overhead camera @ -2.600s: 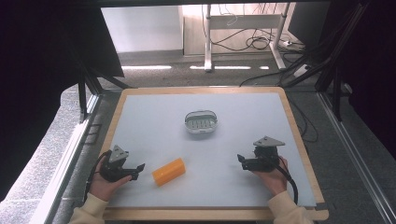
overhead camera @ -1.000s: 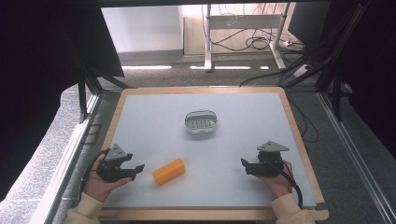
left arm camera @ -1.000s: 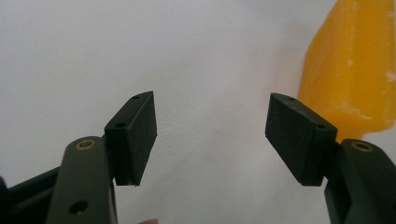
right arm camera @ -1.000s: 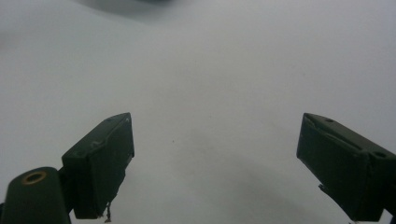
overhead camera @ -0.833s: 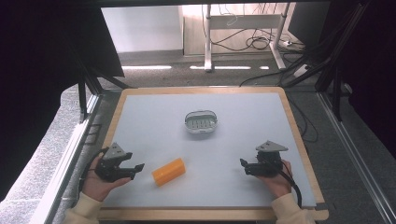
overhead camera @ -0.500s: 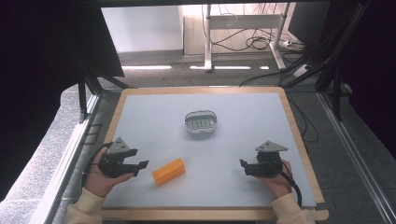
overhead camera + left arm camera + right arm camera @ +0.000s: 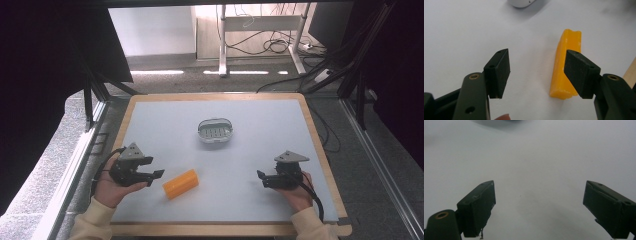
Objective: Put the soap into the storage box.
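1. A pale grey surface (image 7: 150,125) with a wooden rim carries two things: an orange block (image 7: 180,183) near the front edge, left of centre, and a small grey dish (image 7: 215,130) near the middle.

2. The block looks like a bar of soap or wax: light, stiff, probably slick, with soft, chipped corners. It would likely dent under a hard squeeze. The best hold is across its two long flat sides, near the middle of its length, with moderate pressure.

3. The left hand-held gripper (image 7: 151,175) hovers close to the front-left corner, just left of the block and not touching it. Its jaws point toward the block.

4. In the left gripper view, the block (image 7: 566,62) lies lengthwise ahead, off toward the right jaw rather than centred in the gap. The jaws stand partly spread and have just been closing, with nothing pinched between them. The pads (image 7: 500,70) are clear of the block.

5. To grasp, this gripper would probably need to shift sideways until the block sits between both pads.

6. The right hand-held gripper (image 7: 261,176) rests near the front-right corner, well apart from the block. Its jaws are spread wide over bare surface and hold nothing.
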`<state>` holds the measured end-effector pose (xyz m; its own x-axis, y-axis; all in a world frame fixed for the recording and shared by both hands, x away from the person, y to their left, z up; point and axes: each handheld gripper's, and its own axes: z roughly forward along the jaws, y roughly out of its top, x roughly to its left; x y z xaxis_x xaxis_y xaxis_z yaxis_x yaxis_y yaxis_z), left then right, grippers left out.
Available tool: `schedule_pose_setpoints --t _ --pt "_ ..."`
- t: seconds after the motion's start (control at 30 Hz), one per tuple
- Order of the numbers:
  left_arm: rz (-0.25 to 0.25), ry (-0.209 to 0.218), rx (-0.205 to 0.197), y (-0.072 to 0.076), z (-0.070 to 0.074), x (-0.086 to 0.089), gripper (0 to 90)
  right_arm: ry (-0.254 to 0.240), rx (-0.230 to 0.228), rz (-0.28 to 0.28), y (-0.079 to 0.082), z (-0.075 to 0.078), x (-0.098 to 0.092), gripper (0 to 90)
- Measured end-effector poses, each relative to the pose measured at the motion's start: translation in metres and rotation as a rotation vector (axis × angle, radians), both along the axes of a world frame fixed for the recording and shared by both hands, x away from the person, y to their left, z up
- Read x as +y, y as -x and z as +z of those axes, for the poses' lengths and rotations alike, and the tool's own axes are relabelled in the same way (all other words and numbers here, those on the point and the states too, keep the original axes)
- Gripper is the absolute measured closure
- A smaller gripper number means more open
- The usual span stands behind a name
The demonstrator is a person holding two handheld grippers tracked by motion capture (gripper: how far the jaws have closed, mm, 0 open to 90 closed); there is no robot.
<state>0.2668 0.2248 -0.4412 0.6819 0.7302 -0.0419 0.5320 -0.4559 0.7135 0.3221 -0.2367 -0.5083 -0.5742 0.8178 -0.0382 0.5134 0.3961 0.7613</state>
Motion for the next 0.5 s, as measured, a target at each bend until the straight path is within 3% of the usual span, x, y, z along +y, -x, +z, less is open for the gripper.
schedule_pose_setpoints --t 0.27,0.5 --pt "-0.036 0.006 0.007 -0.004 0.005 -0.009 37.5 -0.001 -0.011 0.001 0.002 0.002 0.001 11.1" --pt "-0.083 -0.017 0.027 -0.013 0.002 -0.03 37.5 -0.002 -0.012 0.003 0.002 0.003 0.001 11.1"
